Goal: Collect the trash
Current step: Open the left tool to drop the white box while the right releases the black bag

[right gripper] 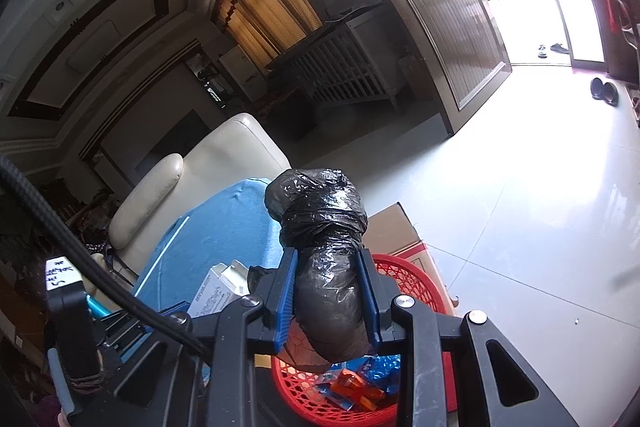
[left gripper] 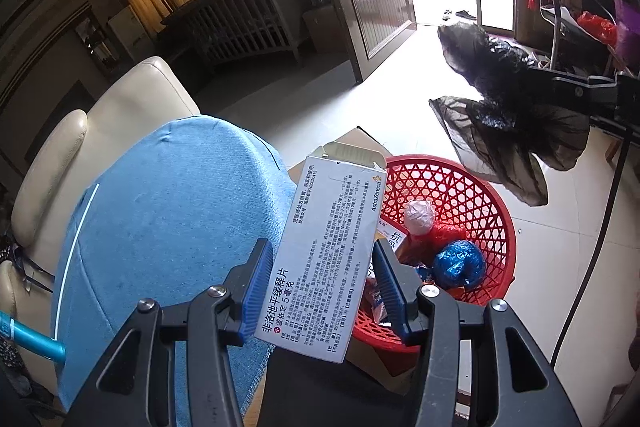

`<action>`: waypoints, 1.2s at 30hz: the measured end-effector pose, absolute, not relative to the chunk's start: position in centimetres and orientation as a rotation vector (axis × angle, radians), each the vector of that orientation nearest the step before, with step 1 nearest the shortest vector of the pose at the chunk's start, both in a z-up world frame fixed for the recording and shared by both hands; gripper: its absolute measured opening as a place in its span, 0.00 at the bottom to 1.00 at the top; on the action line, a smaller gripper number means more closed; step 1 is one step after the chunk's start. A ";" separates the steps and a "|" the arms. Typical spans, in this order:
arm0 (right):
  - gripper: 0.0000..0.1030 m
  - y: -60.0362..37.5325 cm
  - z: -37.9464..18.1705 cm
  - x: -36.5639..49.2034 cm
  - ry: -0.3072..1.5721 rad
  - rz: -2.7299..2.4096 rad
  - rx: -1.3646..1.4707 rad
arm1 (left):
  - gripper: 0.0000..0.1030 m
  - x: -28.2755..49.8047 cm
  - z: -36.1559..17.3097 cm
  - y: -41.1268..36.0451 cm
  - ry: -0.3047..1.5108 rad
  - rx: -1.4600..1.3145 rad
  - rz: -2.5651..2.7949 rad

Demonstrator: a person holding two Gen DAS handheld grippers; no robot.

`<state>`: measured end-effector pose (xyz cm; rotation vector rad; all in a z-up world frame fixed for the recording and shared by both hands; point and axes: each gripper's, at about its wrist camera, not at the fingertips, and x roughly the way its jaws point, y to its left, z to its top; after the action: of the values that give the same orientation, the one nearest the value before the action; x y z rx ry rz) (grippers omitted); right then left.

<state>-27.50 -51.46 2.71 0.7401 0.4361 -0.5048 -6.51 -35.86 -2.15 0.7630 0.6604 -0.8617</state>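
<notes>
Left wrist view: left gripper [left gripper: 324, 291], blue-padded jaws closed against the two long sides of a white medicine box [left gripper: 324, 259] (printed in Chinese, "AstraZeneca" on its edge), box tilted, its opened flap end pointing away. Box held in the air, above the edge between a blue cloth-covered surface [left gripper: 172, 227] and a red plastic basket [left gripper: 460, 195]. Basket contents: blue foil ball [left gripper: 458, 265], silver foil ball [left gripper: 419, 217], red wrapper [left gripper: 444, 237]. Basket rests on flattened cardboard [left gripper: 360, 139] on a pale tiled floor [left gripper: 560, 287]. Black bin bag [left gripper: 504, 115], loose and partly sheer, hangs from the other tool at upper right. Cream leather armchair [left gripper: 132, 115] behind the cloth.

Right wrist view: right gripper [right gripper: 329, 301], jaws clamped on the rolled, twisted part of the black bin bag [right gripper: 320, 227], held above the red plastic basket [right gripper: 412, 279]. Orange wrappers [right gripper: 356, 387] lie inside. Medicine box [right gripper: 216, 295] lower left
</notes>
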 end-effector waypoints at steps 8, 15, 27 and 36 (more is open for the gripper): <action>0.30 -52.0 1.6 -27.0 0.452 -0.523 0.750 | 0.53 -6.5 -2.3 -36.3 0.651 0.755 -0.877; 0.30 -52.8 0.8 -26.4 0.435 -0.546 0.755 | 0.53 -6.1 -2.1 -36.7 0.642 0.728 -0.900; 0.34 -54.5 -3.0 -23.6 0.490 -0.559 0.796 | 0.61 -5.1 -1.8 -36.9 0.670 0.625 -0.995; 0.61 -54.3 -2.0 -23.5 0.455 -0.527 0.807 | 0.75 -4.6 0.6 -33.9 0.595 0.580 -0.923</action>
<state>-23.51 -54.31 -2.04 0.8072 0.4550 -0.5268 -4.60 -33.93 0.57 0.5798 0.5954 -0.9233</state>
